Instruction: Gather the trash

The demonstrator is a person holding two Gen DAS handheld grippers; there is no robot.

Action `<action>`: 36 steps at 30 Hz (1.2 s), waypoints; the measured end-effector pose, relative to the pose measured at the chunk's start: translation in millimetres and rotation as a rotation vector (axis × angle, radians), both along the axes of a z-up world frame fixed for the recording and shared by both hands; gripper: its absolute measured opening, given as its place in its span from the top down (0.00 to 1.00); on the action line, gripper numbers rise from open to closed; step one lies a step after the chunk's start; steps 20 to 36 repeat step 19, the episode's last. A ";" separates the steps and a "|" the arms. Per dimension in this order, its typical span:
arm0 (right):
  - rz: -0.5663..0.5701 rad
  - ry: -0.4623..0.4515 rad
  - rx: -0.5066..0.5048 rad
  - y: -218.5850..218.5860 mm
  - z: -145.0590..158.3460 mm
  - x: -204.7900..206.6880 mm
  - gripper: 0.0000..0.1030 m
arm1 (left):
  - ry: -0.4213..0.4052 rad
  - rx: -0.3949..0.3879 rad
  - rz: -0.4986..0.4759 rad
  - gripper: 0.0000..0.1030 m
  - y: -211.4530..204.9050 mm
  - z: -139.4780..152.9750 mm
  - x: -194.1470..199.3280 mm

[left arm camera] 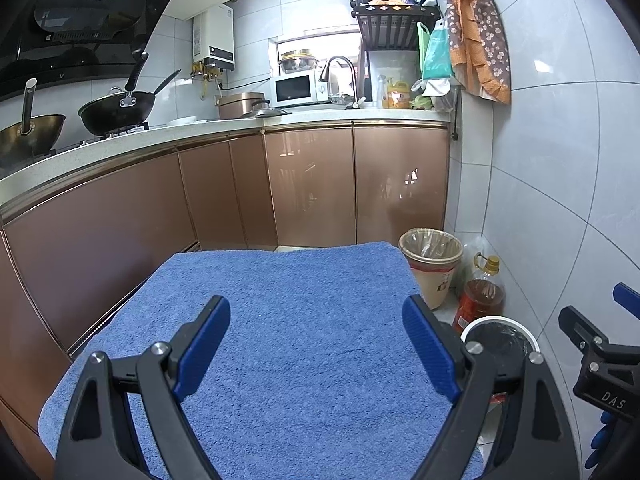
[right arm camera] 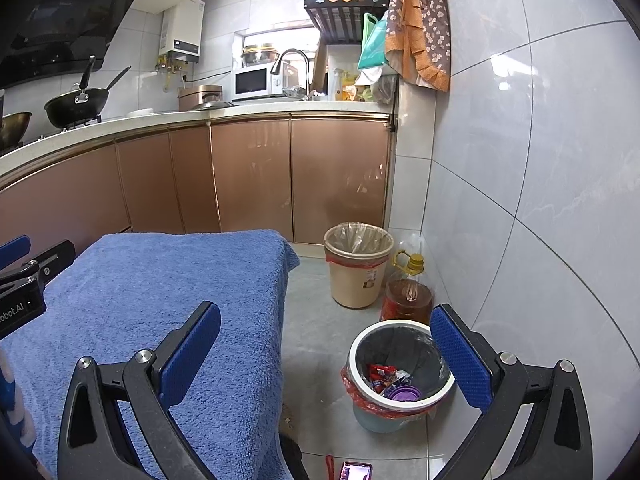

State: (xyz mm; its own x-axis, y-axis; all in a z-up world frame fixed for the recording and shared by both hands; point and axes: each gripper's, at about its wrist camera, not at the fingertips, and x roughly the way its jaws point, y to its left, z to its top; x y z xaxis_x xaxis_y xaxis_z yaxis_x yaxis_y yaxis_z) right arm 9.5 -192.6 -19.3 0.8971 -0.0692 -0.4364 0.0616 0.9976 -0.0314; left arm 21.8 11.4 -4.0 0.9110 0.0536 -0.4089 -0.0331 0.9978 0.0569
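Kitchen cabinets in glossy copper run along the back, and in front of them a blue towel (left arm camera: 280, 340) covers a raised surface that looks bare of litter in both views.

Left gripper (left arm camera: 316, 344) hangs above the towel with its jaws spread wide and nothing between them. Right gripper (right arm camera: 326, 354) is spread just as wide and also empty; it sits past the towel's right edge, over the floor, probably because the bin stands there.

That small white-rimmed bin (right arm camera: 400, 376), at 4 o'clock from the towel in the right wrist view, is lined with a grey bag over a red one and already holds red wrappers (right arm camera: 380, 374) and a purple cup-like piece (right arm camera: 406, 393). So the collected trash lies in the bin, and the job looks finished or close to it.

At 12 o'clock from it stands a beige bin (right arm camera: 357, 268) with a clear liner, and beside that an oil bottle (right arm camera: 408, 290) against the tiled wall, likely kept out of the walkway.

From the left wrist view the small bin's contents are hidden behind the gripper's right finger. A phone (right arm camera: 355, 471) on the floor at 6 o'clock is cut off by the frame, and what lies under the towel cannot be made out.
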 end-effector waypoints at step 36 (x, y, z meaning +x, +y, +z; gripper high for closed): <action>-0.004 -0.006 -0.003 1.7 -0.9 -1.9 0.00 | 0.001 -0.008 -0.004 0.15 1.1 -1.7 -1.1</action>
